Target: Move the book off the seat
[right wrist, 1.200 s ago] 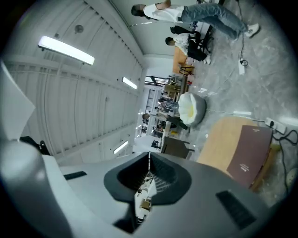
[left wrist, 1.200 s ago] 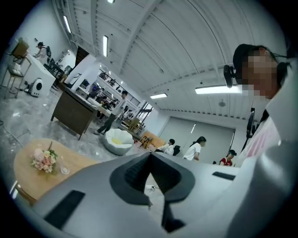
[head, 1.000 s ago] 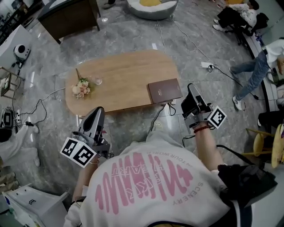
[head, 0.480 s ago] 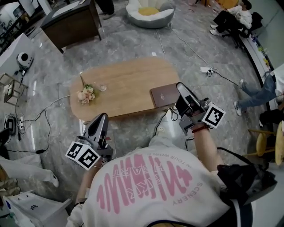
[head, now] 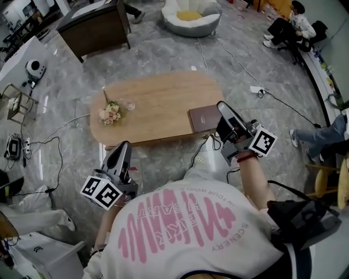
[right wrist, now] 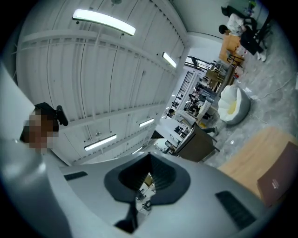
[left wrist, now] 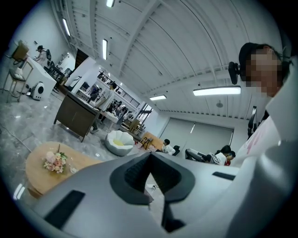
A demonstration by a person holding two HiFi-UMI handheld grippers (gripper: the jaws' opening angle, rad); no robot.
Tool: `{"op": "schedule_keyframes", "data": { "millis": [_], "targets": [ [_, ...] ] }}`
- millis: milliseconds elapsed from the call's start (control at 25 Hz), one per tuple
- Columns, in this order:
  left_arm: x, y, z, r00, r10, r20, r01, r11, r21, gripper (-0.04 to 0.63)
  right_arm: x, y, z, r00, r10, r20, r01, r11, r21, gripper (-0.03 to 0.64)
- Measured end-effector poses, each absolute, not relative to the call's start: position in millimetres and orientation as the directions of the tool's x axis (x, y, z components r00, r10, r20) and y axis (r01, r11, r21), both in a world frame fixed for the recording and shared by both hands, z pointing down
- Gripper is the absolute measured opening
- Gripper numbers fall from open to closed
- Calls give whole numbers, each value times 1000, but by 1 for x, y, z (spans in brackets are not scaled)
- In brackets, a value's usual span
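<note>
From the head view, the book [head: 205, 117] lies flat on the wooden table [head: 158, 103], at its right end near the edge facing me. No seat is under it. The only seat-like thing I can make out is a white round lounger [head: 190, 12] far across the floor, well apart from the book. My right gripper [head: 223, 107] crosses the book's right edge in this view, and my left gripper [head: 124, 145] hangs over the floor just short of the table. A small bunch of flowers [head: 110, 113] and a little glass [head: 130, 104] sit at the table's left end.

In the left gripper view, my left gripper's [left wrist: 150, 160] jaws are closed together with nothing between them. They point level across the room, with the flowers [left wrist: 55, 161] and the table [left wrist: 35, 160] low on the left.

In the right gripper view, my right gripper's [right wrist: 150, 163] jaws are pressed together and empty, tipped up toward the ceiling lights. The book [right wrist: 278, 179] lies low on the right on the table [right wrist: 251, 155], apart from the jaws.

I judge the move done: the book is off any seat, resting on the table, and neither gripper holds it. As far as I can see, nothing is left but to draw back.
</note>
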State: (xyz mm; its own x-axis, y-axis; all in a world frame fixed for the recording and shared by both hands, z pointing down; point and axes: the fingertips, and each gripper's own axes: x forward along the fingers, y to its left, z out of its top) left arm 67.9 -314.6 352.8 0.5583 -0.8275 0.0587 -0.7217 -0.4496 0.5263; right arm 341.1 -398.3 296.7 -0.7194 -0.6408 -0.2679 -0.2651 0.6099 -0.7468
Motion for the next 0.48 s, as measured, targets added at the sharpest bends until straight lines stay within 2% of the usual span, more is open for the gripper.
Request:
{"op": "schedule_keyframes", "data": {
  "millis": [480],
  "targets": [
    [66,-314,348,542,-838,65,-732,-432,527,8,338,-395,296,-736,-626,-258,-252,607,-754,9]
  ]
}}
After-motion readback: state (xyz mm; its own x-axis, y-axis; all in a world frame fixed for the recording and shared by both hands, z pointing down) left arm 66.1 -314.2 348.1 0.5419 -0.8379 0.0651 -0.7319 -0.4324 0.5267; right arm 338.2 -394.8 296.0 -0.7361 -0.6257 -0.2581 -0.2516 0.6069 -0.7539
